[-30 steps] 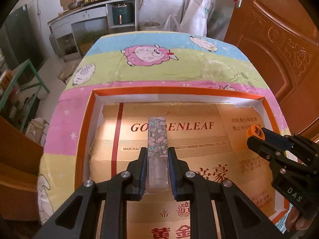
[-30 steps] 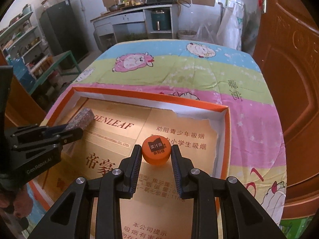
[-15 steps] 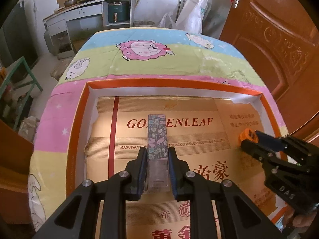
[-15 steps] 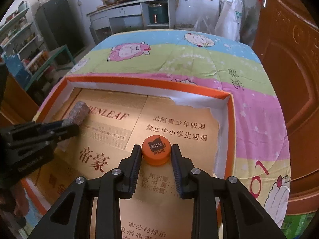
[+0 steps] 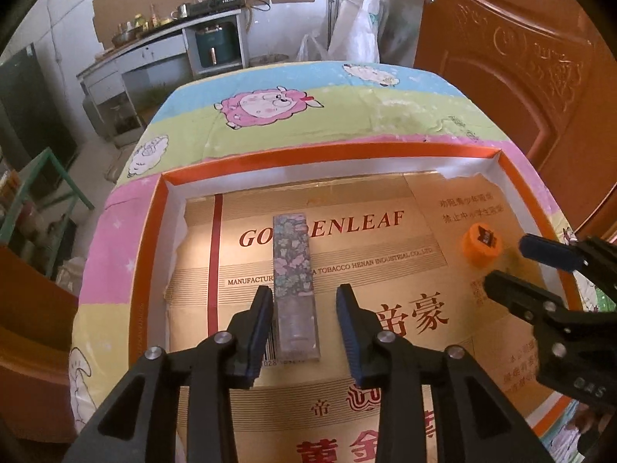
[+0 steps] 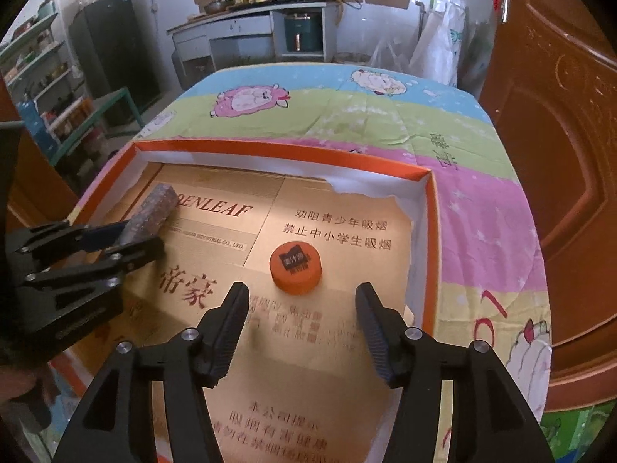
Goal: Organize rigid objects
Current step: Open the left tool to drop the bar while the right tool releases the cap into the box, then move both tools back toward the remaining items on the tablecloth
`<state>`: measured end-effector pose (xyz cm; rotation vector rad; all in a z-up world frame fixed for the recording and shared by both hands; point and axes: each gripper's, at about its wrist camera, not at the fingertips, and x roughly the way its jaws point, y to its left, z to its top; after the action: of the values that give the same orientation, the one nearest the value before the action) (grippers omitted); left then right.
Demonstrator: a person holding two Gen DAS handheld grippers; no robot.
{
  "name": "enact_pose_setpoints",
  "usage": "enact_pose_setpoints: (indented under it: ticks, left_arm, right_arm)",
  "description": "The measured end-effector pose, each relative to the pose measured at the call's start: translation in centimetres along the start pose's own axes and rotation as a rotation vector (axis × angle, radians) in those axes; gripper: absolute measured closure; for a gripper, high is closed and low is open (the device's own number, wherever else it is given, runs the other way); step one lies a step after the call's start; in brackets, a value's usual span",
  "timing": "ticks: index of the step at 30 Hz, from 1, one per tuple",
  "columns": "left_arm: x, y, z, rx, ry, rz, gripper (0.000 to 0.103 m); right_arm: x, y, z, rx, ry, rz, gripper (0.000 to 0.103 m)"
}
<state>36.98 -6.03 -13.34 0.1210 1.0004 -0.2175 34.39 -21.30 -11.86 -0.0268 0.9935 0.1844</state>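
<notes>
Inside the orange-rimmed tray (image 5: 148,270), the floral box (image 5: 294,270) and orange cap (image 6: 296,268) lie released; both grippers (image 5: 302,324) (image 6: 302,322) gape empty, best withdrawn straight back without nudging either.

Both grippers' fingers (image 5: 258,324) (image 6: 231,320) opened, releasing bar (image 5: 294,270) and cap (image 6: 296,267).

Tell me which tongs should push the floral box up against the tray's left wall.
Left. The left tongs are open around the floral box; the right tongs hover by the orange cap.
</notes>
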Motion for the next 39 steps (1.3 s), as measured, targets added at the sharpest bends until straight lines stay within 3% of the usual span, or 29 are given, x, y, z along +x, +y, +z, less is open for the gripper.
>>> enact_pose_setpoints:
  ticks: [5, 9, 18, 26, 29, 36, 39]
  left_arm:
    - [-0.5, 0.9, -0.3, -0.038, -0.031, -0.021, 0.069]
    - [-1.5, 1.2, -0.8, -0.053, -0.047, -0.058, 0.055]
    - [-5.9, 1.0, -2.4, -0.046, -0.095, -0.156, 0.054]
    - [-11.0, 0.4, -5.0, 0.003, -0.16, -0.111, 0.054]
    - [-12.7, 0.3, -6.2, -0.004, -0.192, -0.069, 0.054]
    - [-16.6, 0.3, -9.7, -0.058, -0.242, -0.057, 0.054]
    - [-18.2, 0.1, -11.3, -0.062, -0.267, -0.036, 0.054]
  right_arm:
    - [-2.3, 0.0, -1.3, 0.012, -0.054, 0.013, 0.042]
    - [-4.3, 0.1, -2.5, 0.039, -0.098, 0.039, 0.042]
    - [-9.6, 2.1, -6.9, 0.06, -0.192, 0.053, 0.042]
    - [-13.2, 3.6, -10.9, 0.106, -0.217, 0.084, 0.042]
    - [-14.7, 4.6, -12.1, 0.091, -0.237, 0.06, 0.042]
    - [-17.9, 7.2, -14.8, 0.05, -0.271, -0.035, 0.042]
    - [-18.9, 7.7, -16.0, 0.067, -0.27, -0.026, 0.042]
